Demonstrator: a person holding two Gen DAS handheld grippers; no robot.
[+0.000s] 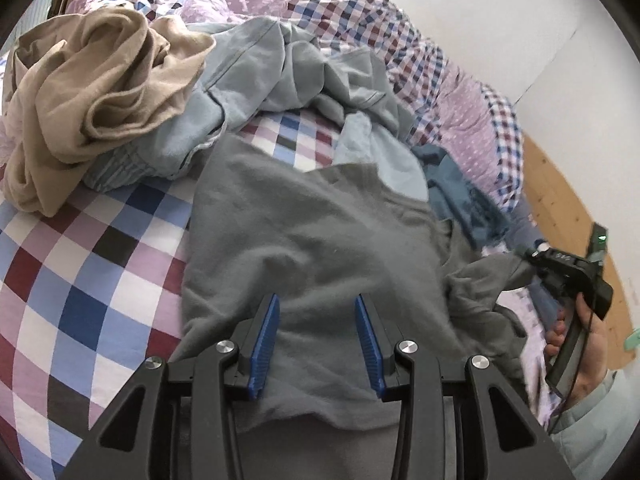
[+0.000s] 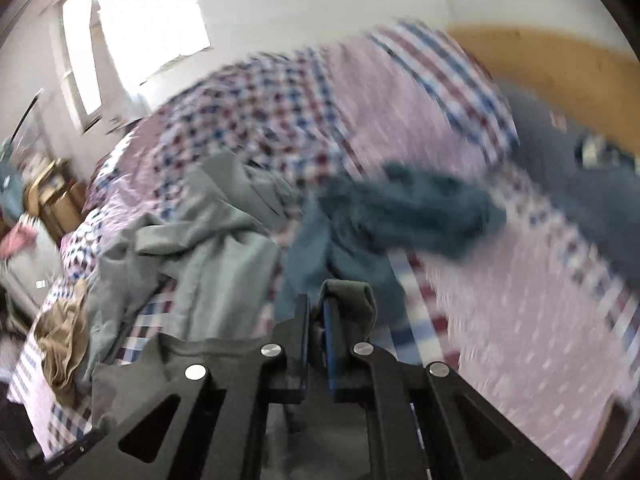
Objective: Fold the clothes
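A grey shirt (image 1: 312, 232) lies spread on the checked bedspread (image 1: 80, 280). My left gripper (image 1: 317, 320) hovers low over the shirt's near part, jaws open. Its blue pads (image 1: 265, 344) stand well apart, with grey cloth lying under and between them, and they do not press on it. At the right a hand holds my right gripper (image 1: 532, 260), which is pinched on a bunched corner of the same shirt and lifts it off the bed. In the blurred right wrist view, that gripper (image 2: 318, 304) is shut on a fold of the grey shirt (image 2: 352, 296).
A crumpled beige garment (image 1: 100, 92) and a light blue-grey garment (image 1: 260, 68) are heaped at the back left. A dark teal garment (image 1: 460, 196) lies at the shirt's right. A white wall and a wooden floor (image 1: 560, 200) border the bed. A bright window (image 2: 148, 12) is at the far side.
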